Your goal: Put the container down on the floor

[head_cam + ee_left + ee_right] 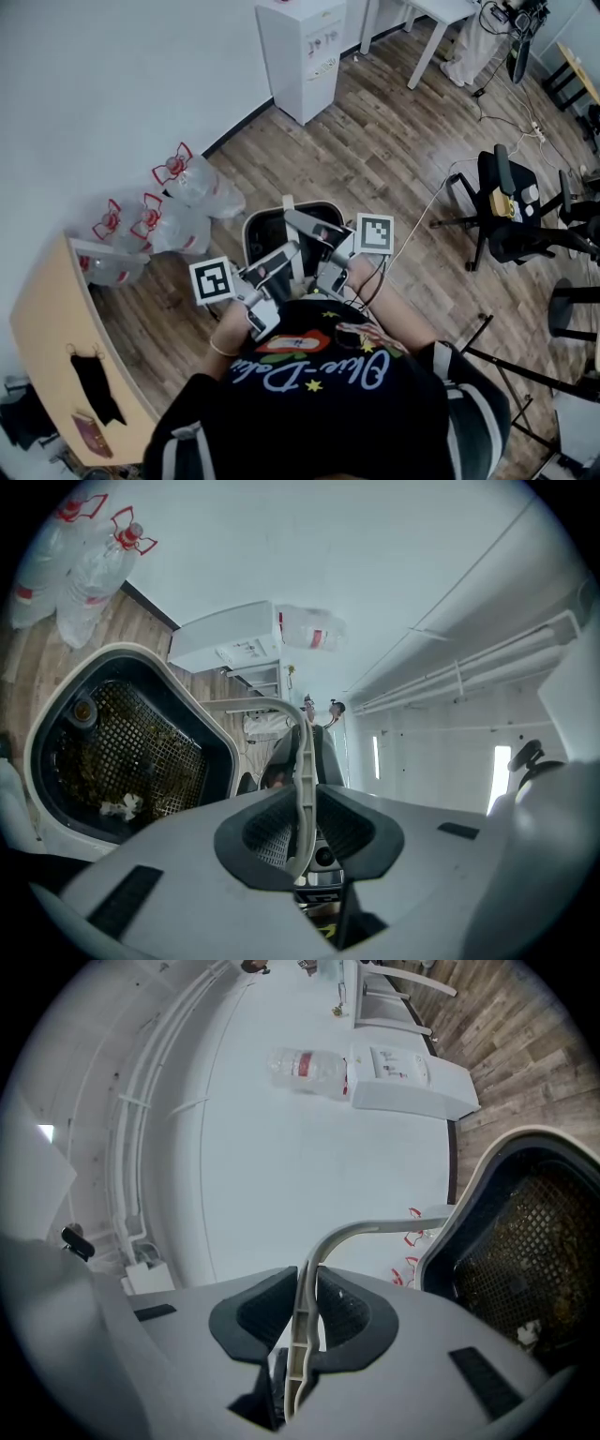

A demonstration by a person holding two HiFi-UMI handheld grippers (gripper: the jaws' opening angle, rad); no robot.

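The container (265, 231) is a black bin with a pale rim, seen just in front of the person's chest above the wood floor. Its grey handle (302, 761) arches over the top. My left gripper (287, 253) is shut on that handle, whose strip is pinched between the dark pads (258, 832). My right gripper (309, 228) is shut on the same handle (309, 1274) from the other side. A black mesh basket (131, 752) with bits of debris sits inside the bin (525, 1241). Whether the bin's base touches the floor is hidden.
Empty water jugs (192, 183) lie by the wall to the left. A white water dispenser (302, 52) stands farther back. A wooden table (52, 337) is at the near left, an office chair (511, 211) and cables at the right.
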